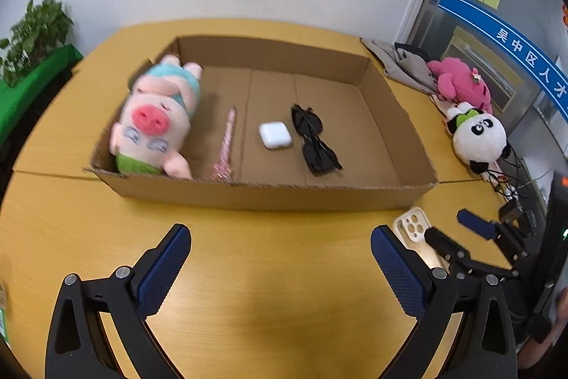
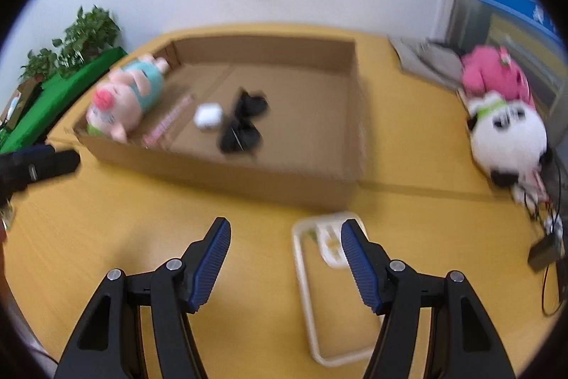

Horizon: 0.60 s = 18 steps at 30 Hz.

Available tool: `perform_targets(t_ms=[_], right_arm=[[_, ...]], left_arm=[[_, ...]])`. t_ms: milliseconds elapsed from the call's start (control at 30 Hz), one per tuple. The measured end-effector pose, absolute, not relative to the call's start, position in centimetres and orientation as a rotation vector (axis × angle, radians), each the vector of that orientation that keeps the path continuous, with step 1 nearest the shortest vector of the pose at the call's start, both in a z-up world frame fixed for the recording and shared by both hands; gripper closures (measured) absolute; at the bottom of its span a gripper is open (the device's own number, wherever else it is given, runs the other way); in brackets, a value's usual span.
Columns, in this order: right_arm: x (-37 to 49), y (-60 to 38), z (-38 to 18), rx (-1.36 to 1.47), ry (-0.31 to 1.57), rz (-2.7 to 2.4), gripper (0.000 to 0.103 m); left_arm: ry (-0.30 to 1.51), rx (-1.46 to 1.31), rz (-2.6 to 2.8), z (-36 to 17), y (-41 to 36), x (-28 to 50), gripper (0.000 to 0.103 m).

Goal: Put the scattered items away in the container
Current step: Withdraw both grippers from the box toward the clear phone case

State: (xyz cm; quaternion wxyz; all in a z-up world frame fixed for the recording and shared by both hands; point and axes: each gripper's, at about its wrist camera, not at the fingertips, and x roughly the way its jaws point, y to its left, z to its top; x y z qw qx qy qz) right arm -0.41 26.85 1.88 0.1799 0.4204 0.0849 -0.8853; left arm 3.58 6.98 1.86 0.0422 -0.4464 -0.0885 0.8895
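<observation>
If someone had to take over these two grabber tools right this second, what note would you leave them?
Left gripper: open, empty, above bare table.
Right gripper: open, empty, near the phone case, not gripping it.
In the cardboard box: pig plush, pink pen, white earbud case, sunglasses.
Left: the phone case, lying on the table in front of the box.

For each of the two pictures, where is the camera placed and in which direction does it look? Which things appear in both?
Left wrist: on the left gripper, angled down over the table at the cardboard box; its own open fingers and the right gripper show.
Right wrist: on the right gripper, angled down at the phone case before the box; its open fingers show.
Shared: box, pig plush, sunglasses, phone case.
</observation>
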Motion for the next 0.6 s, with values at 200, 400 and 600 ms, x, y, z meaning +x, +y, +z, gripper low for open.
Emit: perform_targets(t_ms=[200,400,600], right_arm=[[1.4,30.9,-2.6,1.294,0.259,-2.457,0.039],[0.2,35.2,-3.8,1.375,0.235,-2.547,0.039],[-0.4,36.5,-5.7,1.448,0.233,-2.510,0.067]], left_arm=[[-0.375,-1.512,2.559,-1.4,9.5,1.9,0.001],[-0.393,-1.616,2.435,-4.0,12.9,1.0,0.001],[-0.373,-1.665,2.407,-5.2,14.7,1.0,0.001]])
